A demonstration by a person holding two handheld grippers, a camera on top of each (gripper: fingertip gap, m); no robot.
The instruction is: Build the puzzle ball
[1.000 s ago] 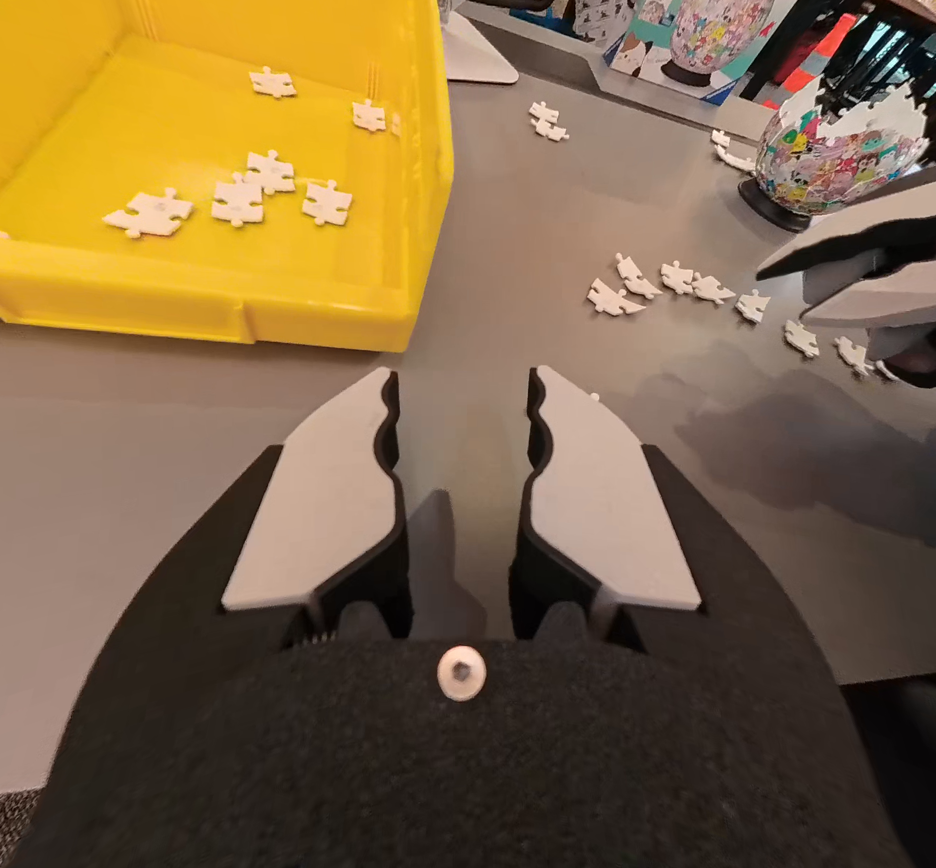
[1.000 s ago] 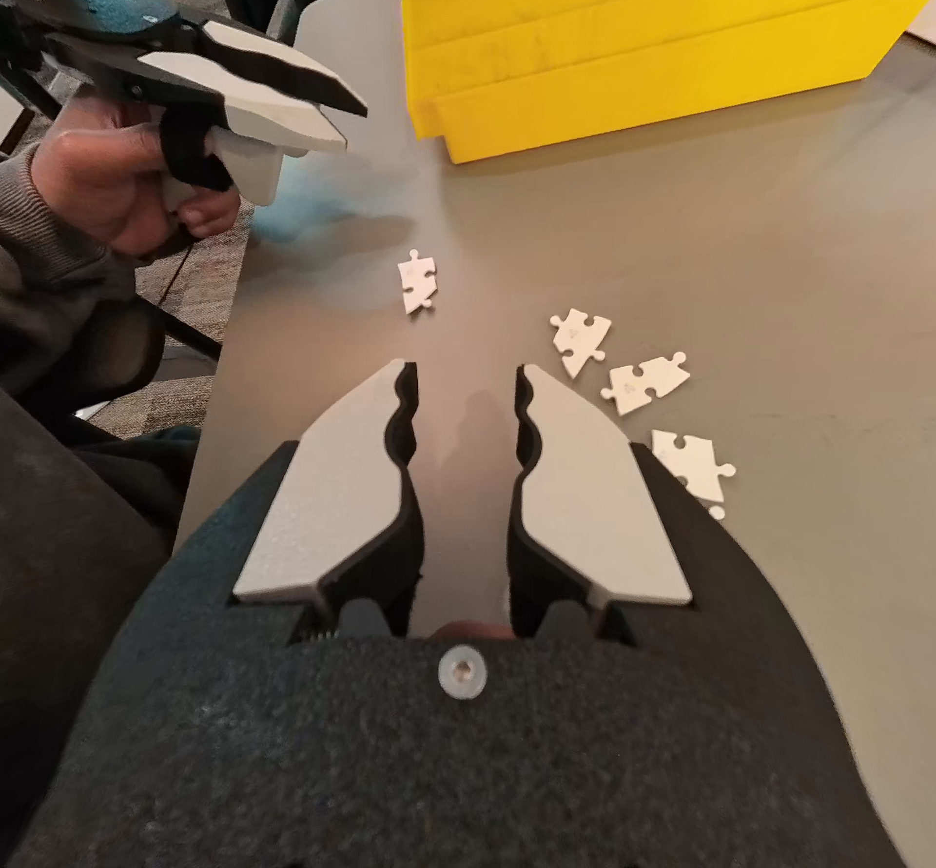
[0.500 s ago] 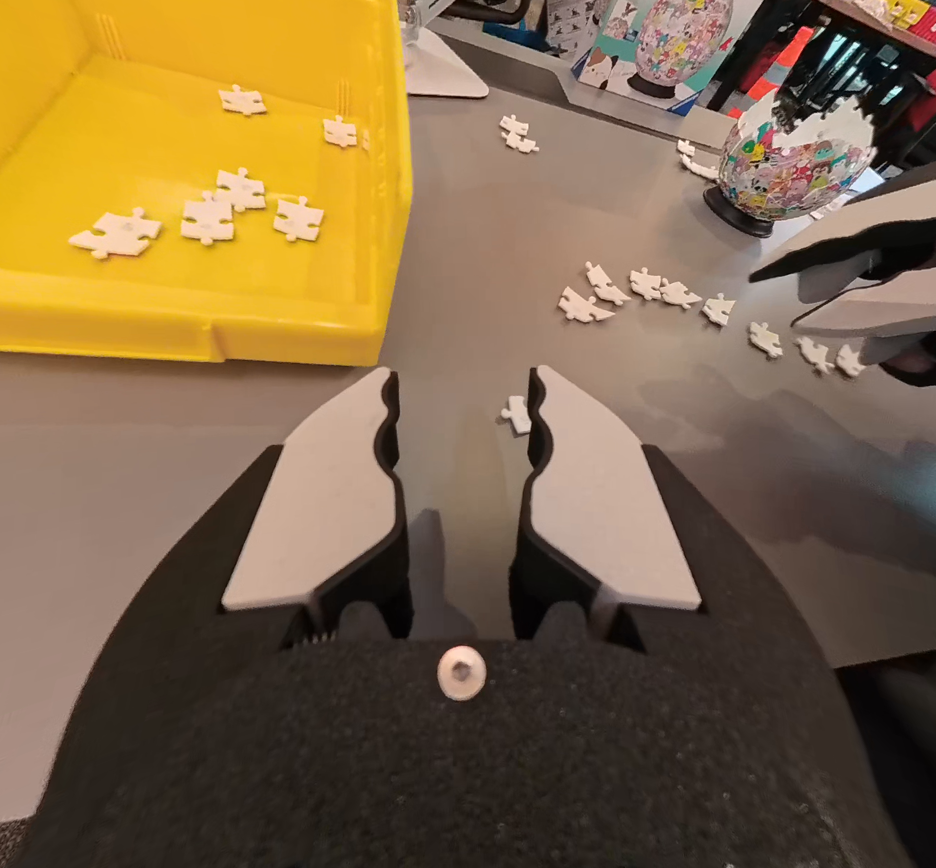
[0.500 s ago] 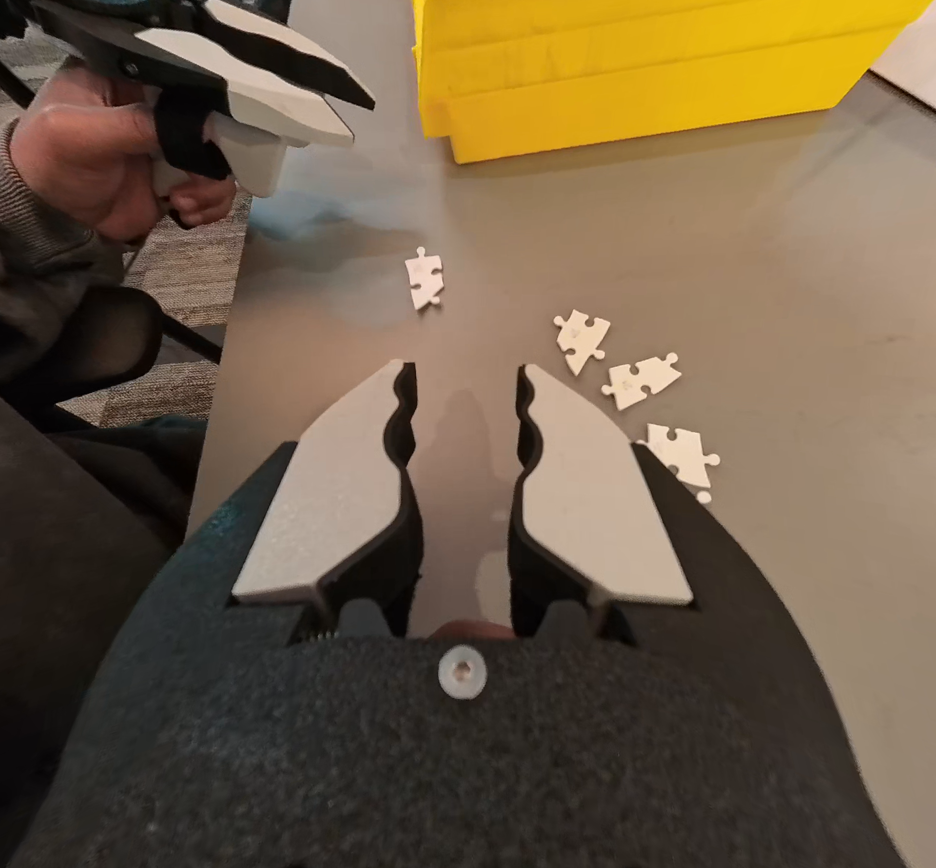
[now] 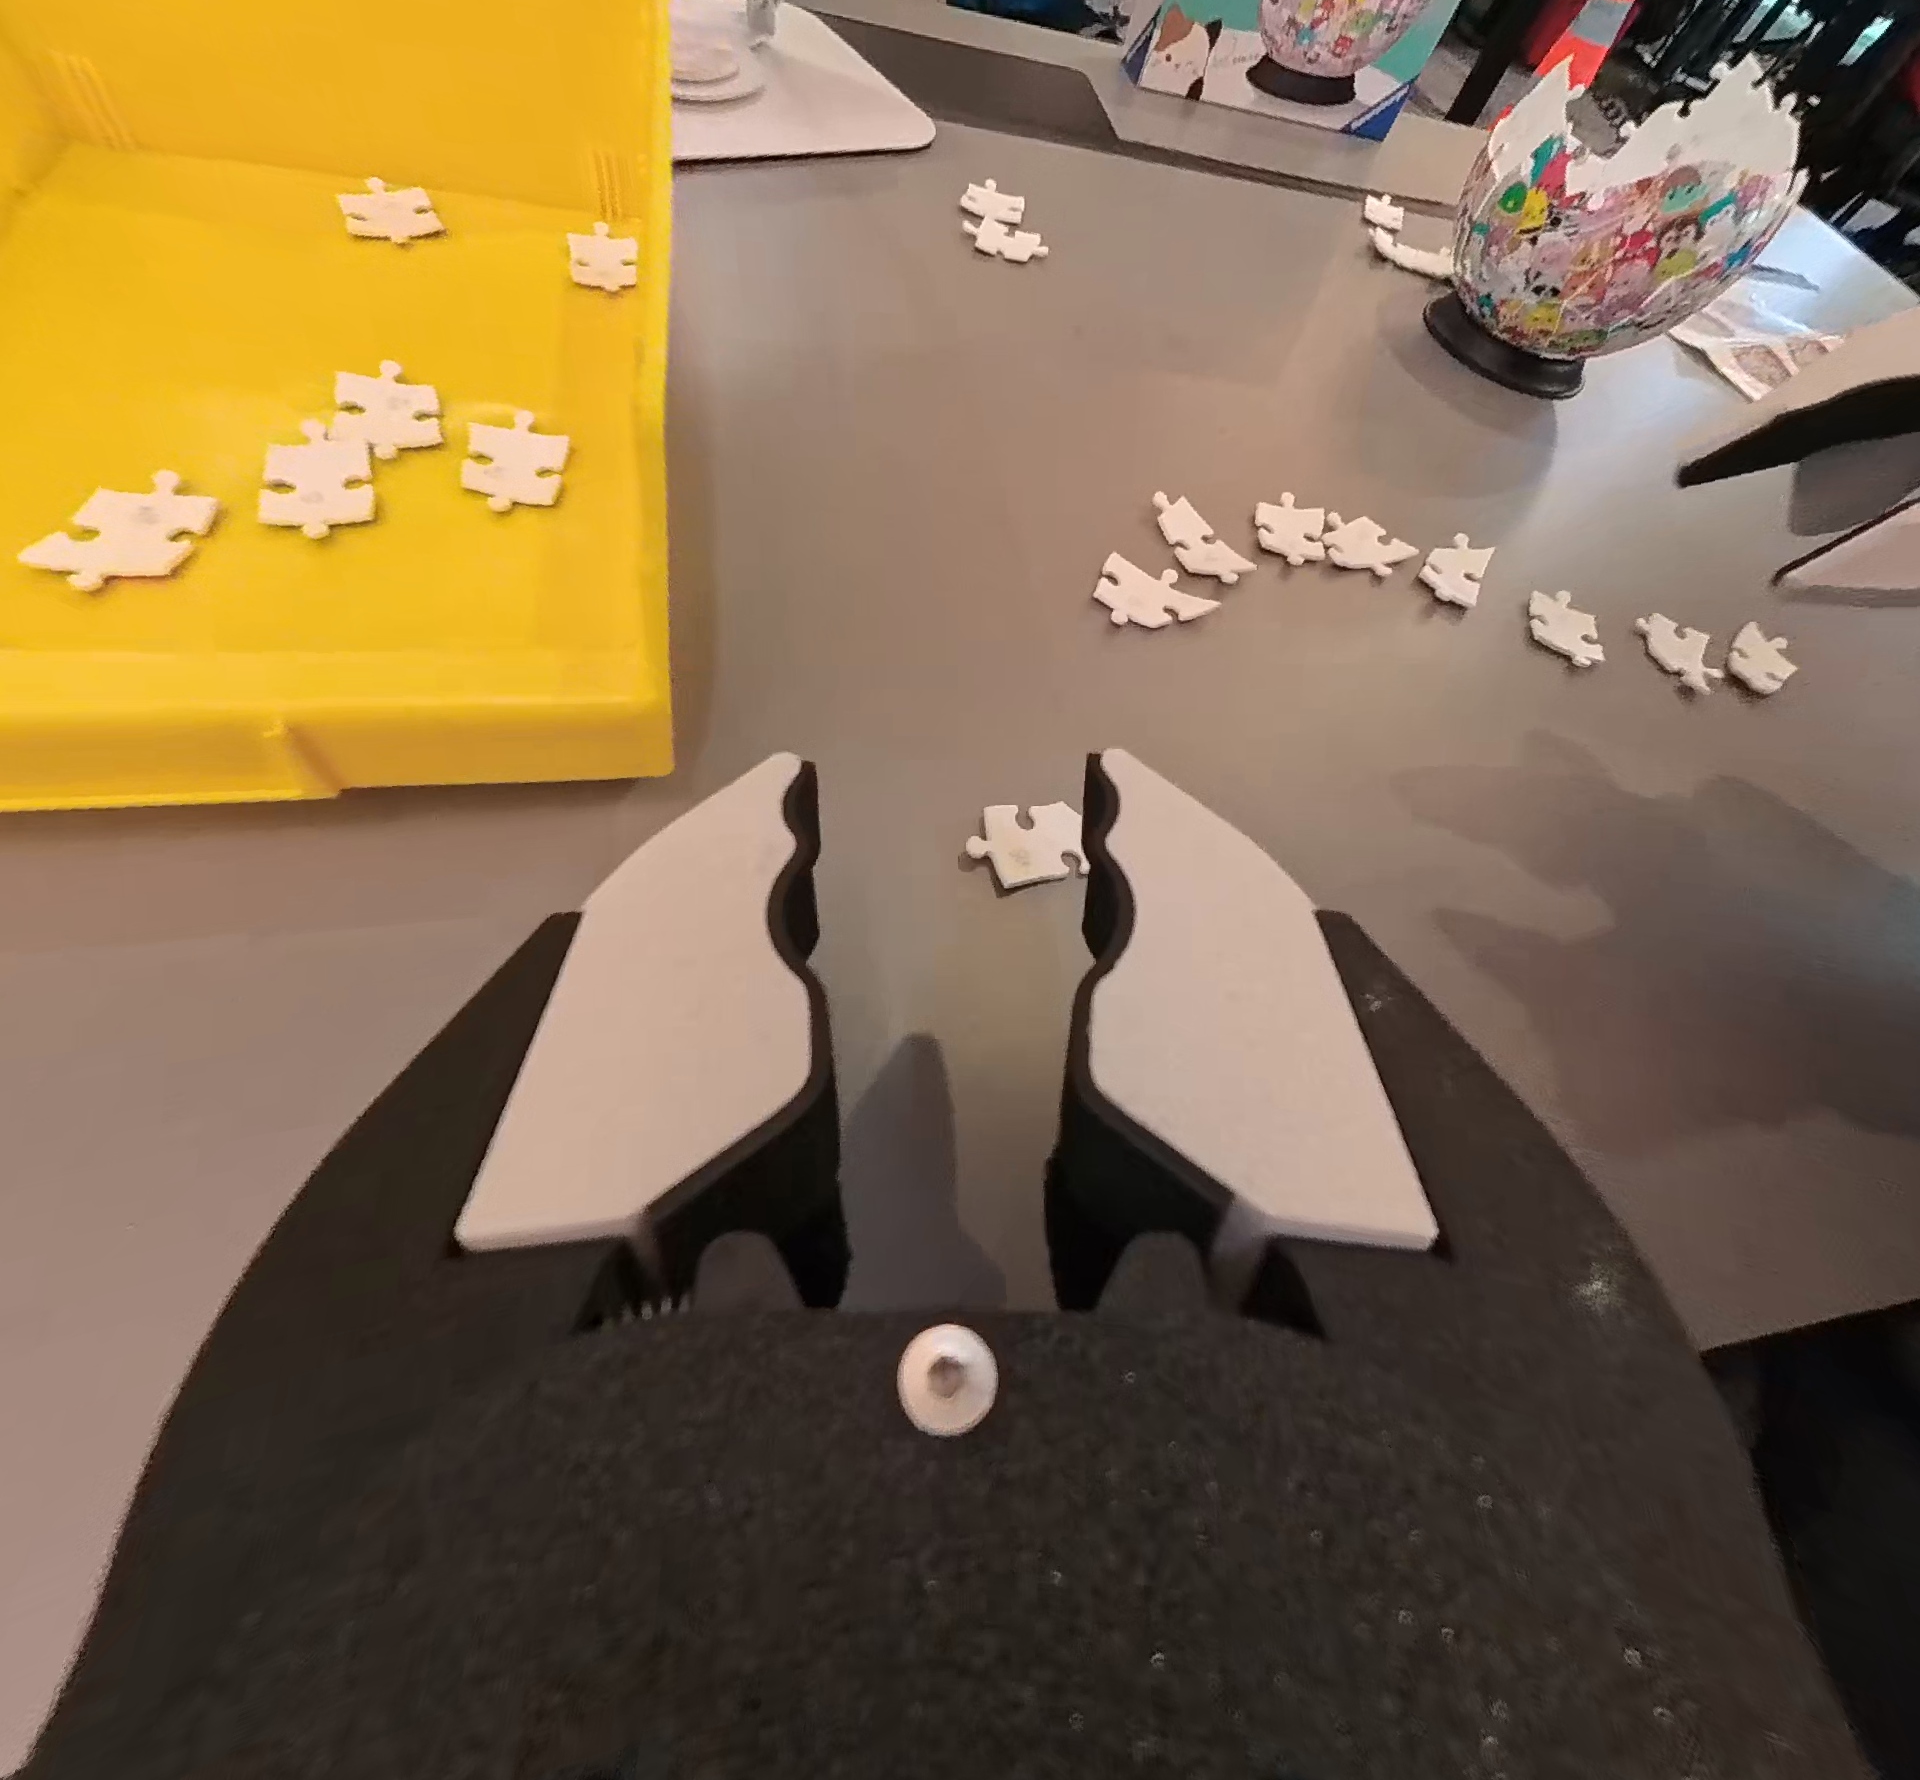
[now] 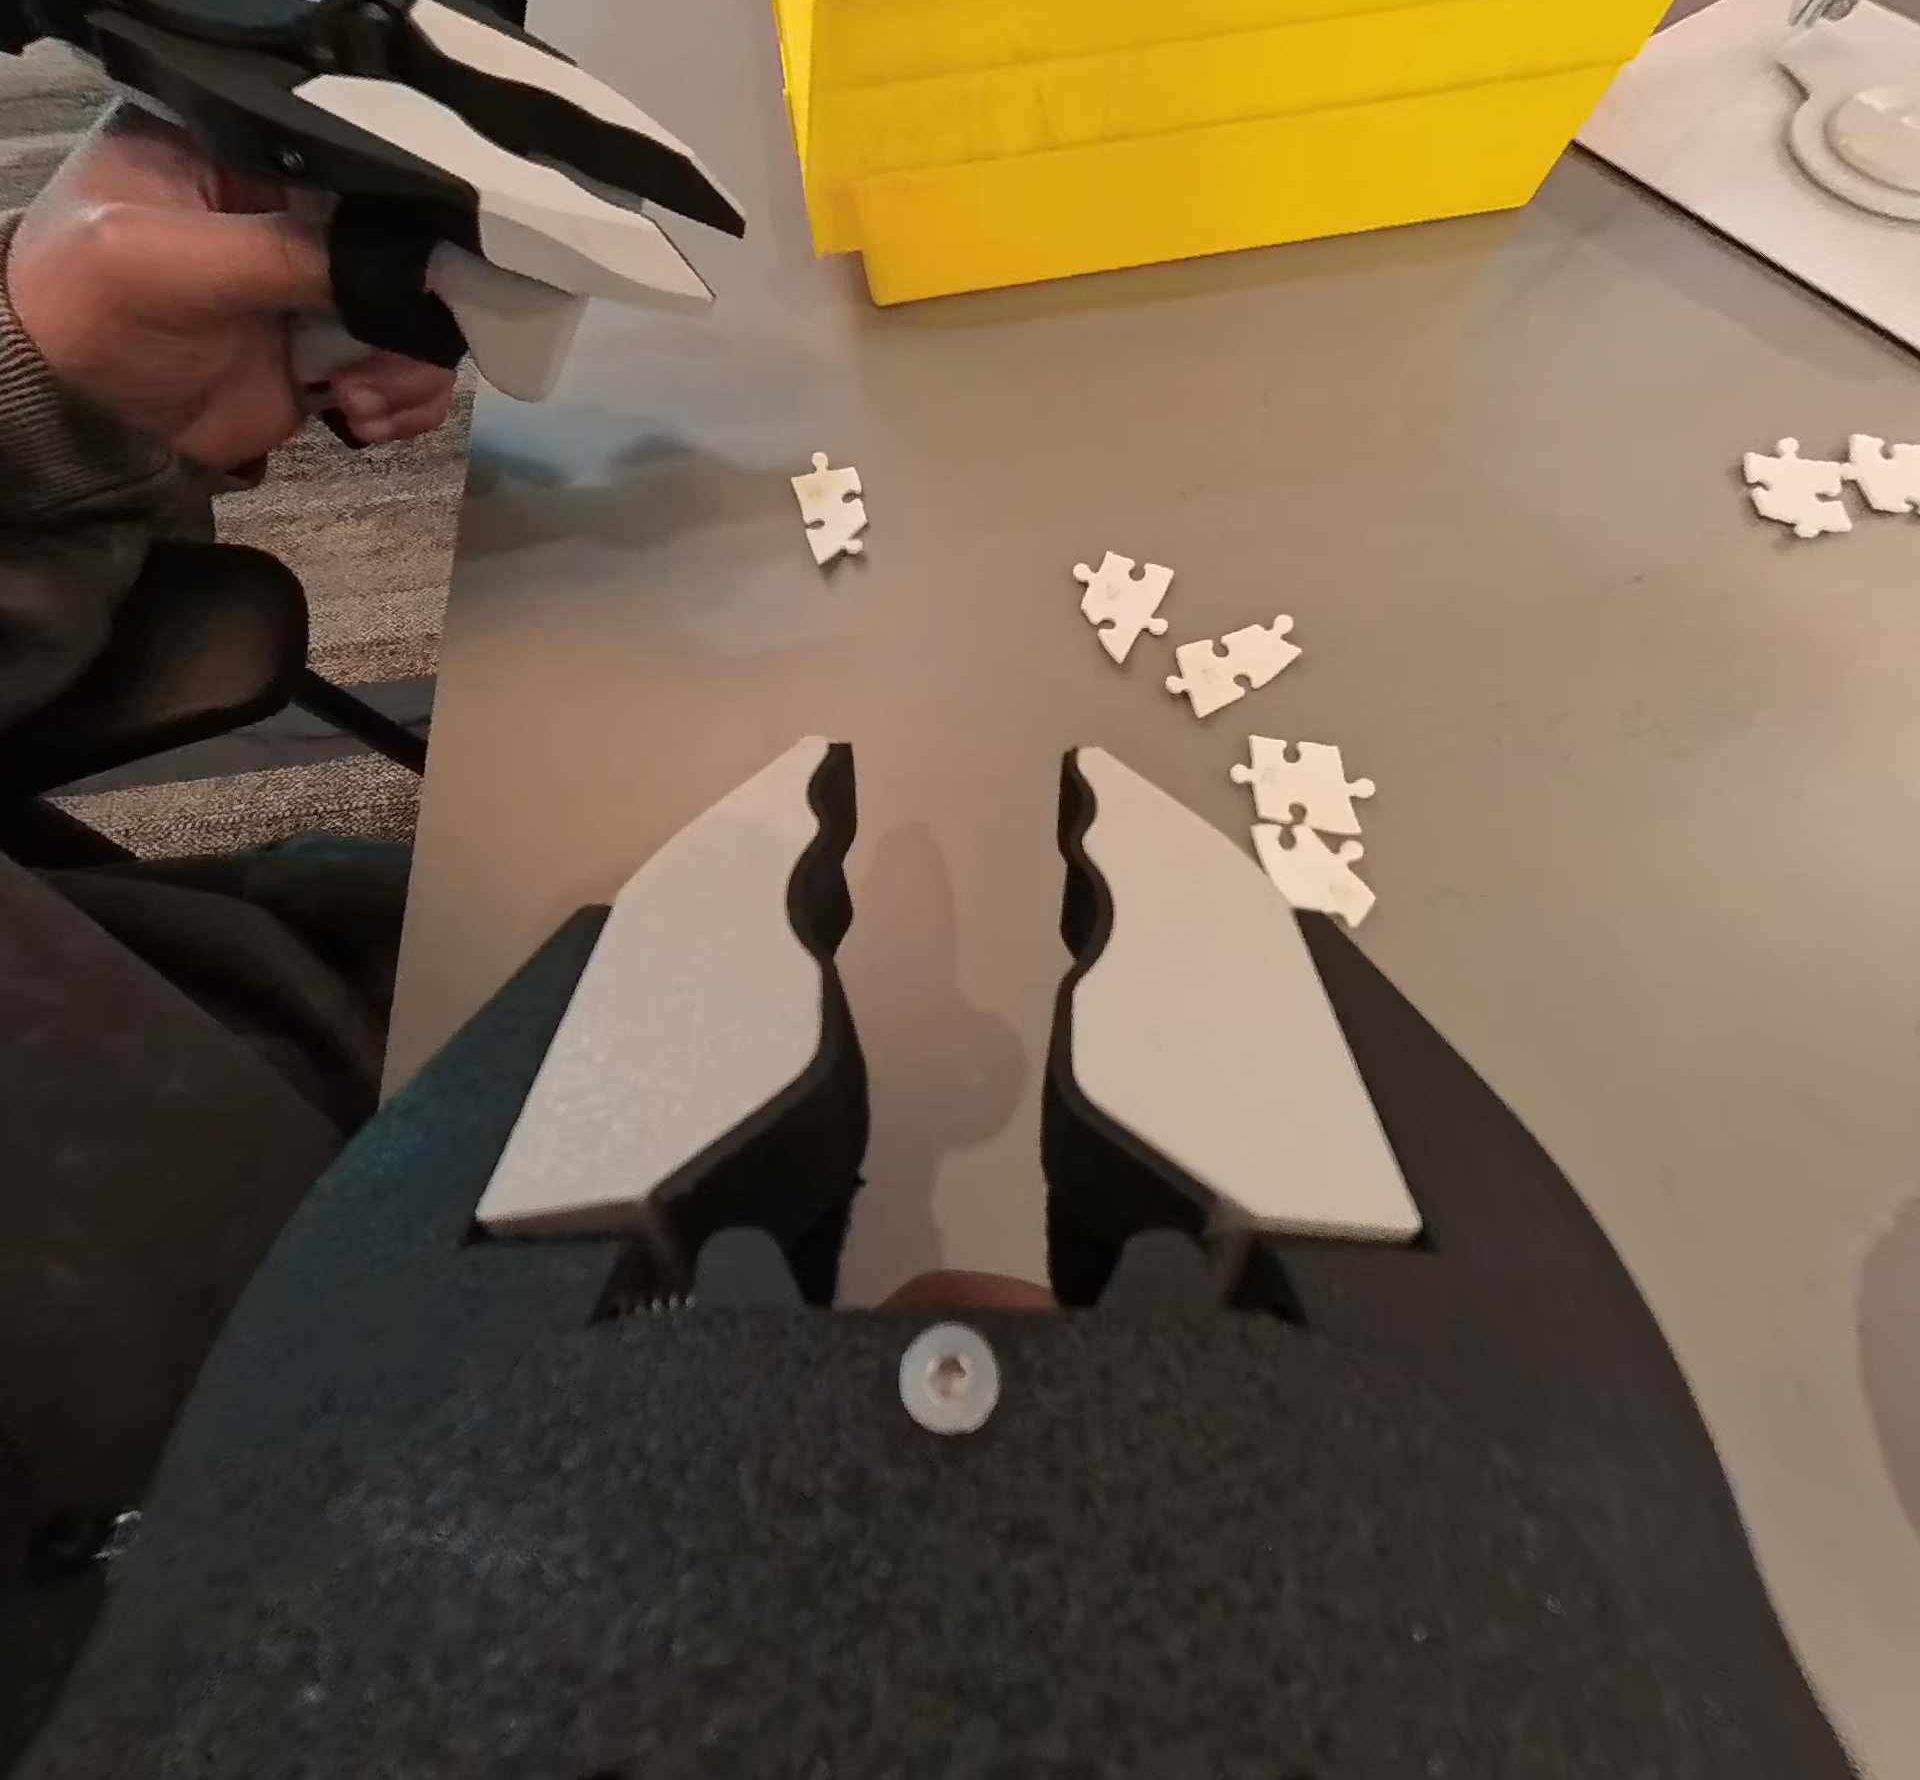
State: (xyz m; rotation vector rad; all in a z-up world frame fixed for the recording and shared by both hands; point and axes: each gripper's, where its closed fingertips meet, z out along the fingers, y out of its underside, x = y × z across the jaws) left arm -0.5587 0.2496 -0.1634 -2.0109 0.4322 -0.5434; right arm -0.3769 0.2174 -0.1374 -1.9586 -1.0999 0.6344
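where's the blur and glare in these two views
Left wrist view: sharp, soft shadows on the table right of the left gripper. Right wrist view: the hand is motion-blurred, pale sheen beneath it; the lone puzzle piece stays crisp.

Left hand-held gripper (image 5: 948, 811) and right hand-held gripper (image 6: 956, 774) both gape wide, gripping nothing.
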